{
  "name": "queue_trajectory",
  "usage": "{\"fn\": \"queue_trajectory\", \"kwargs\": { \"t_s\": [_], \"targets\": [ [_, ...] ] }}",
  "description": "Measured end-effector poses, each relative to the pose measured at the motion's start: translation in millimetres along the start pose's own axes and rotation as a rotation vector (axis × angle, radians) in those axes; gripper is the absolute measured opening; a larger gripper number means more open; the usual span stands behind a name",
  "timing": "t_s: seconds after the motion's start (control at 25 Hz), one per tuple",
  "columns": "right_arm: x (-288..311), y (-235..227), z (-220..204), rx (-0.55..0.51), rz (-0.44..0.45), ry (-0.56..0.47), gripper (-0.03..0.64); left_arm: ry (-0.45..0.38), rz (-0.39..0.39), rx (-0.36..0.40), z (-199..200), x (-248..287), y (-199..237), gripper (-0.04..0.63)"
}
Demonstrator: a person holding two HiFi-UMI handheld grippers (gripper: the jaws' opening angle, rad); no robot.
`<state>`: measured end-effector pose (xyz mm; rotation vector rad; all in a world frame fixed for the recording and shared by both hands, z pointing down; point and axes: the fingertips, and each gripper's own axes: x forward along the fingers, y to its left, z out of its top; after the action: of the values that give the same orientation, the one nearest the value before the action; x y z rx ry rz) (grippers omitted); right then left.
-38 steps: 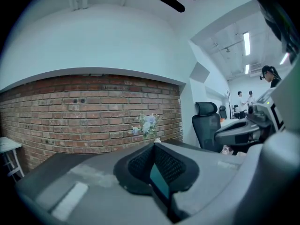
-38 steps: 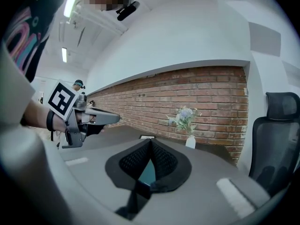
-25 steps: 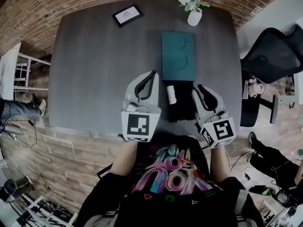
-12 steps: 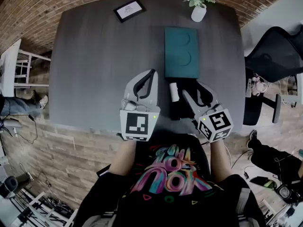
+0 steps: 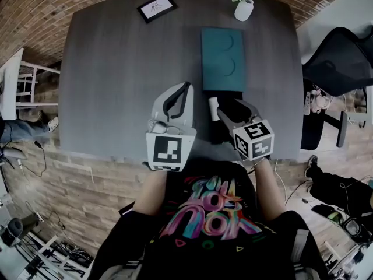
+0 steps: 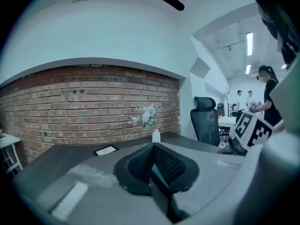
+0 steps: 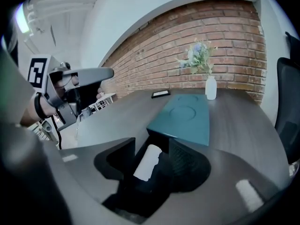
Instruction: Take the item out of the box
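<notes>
A teal box lid [image 5: 222, 60] lies on the dark table [image 5: 116, 80], with the open black box [image 5: 228, 130] just in front of it. A white cylindrical item [image 5: 213, 108] rests along the black box's left side. My right gripper [image 5: 234, 112] hovers over the box, its jaws opening. In the right gripper view the white item [image 7: 148, 162] lies between the pads without touching them, and the teal lid [image 7: 185, 118] is just beyond. My left gripper [image 5: 176, 102] hangs above the table left of the box, shut and empty [image 6: 152, 161].
A small framed card [image 5: 157, 7] and a white vase of flowers [image 5: 243, 7] stand at the table's far edge. A black office chair [image 5: 338, 63] is to the right of the table. Bare tabletop lies left of the left gripper.
My right gripper has swung left over the black box and its jaws have spread around the white item. The left gripper has barely moved.
</notes>
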<state>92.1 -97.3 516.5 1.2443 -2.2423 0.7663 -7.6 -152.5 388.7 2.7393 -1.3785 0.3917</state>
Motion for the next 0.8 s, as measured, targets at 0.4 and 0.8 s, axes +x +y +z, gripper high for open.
{"fn": "queue_trajectory", "kwargs": {
  "t_s": [0.4,0.8],
  "targets": [
    [33.9,0.1,-27.7,-0.019,-0.011,0.114,0.218,0.013,0.018,-0.022,-9.3,-5.1,2.1,0.002],
    [48.6,-3.0,-43.5,-0.132,-0.045,0.232,0.218,0.019,0.049,-0.026,-12.7,-8.8,9.0,0.002]
  ]
}}
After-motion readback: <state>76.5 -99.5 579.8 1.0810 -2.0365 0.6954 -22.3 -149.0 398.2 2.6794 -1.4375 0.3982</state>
